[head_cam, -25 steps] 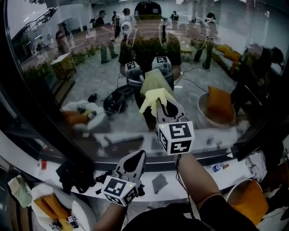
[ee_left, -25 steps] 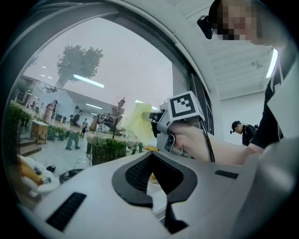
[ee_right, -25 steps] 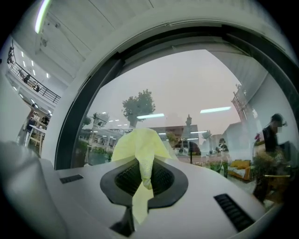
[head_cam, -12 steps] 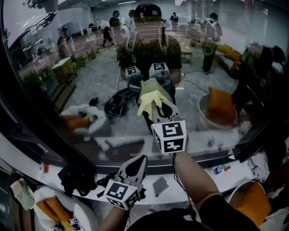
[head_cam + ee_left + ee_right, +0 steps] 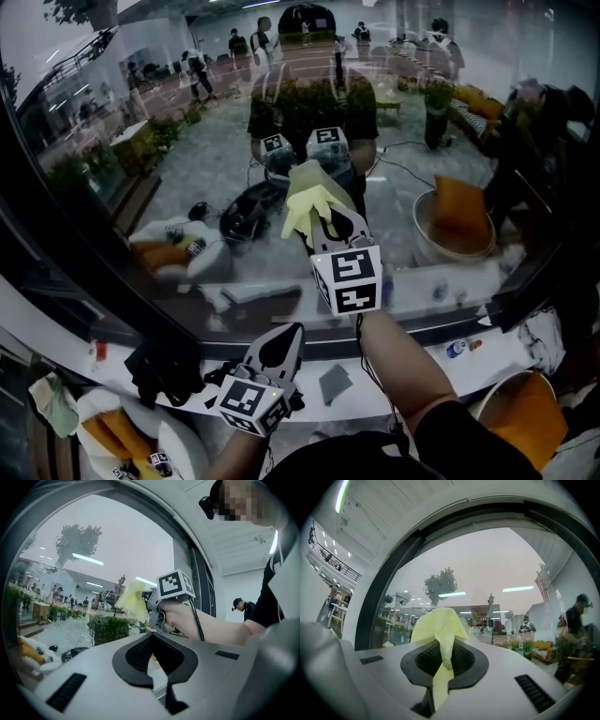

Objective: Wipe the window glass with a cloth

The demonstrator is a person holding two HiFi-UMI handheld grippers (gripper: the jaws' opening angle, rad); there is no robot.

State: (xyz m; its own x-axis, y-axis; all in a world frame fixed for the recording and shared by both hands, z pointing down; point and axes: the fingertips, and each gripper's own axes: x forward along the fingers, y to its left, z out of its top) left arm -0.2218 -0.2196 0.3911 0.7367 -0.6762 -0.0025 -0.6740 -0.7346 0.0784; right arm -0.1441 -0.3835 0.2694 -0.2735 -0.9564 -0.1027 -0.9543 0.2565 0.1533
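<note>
Head view: right gripper [image 5: 322, 221] shifted cloth [image 5: 307, 190] leftward (slightly higher).

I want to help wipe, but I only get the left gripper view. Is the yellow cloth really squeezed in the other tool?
Observer: Yes. The right gripper view shows the right tool shut on the yellow cloth, with a strip of it running down between the jaws.
Operator: So where's my tool?
Observer: The head view shows the left tool low down by the white sill, below the right one.
</note>
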